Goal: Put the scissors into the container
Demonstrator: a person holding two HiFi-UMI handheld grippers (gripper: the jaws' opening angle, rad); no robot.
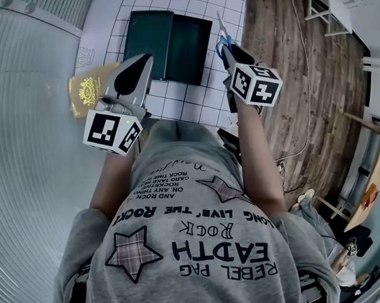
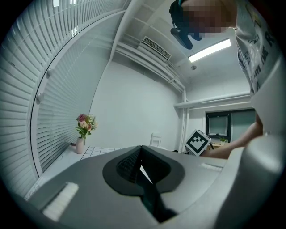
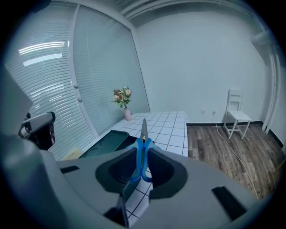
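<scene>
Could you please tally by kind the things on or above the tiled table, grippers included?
Grey hand-held grippers: 2, the left gripper and the right gripper
Blue-handled steel scissors: 1, held in the right gripper
Dark green open container: 1
Gold-coloured booklet: 1
Pink vase of flowers: 1
Total: 6
</scene>
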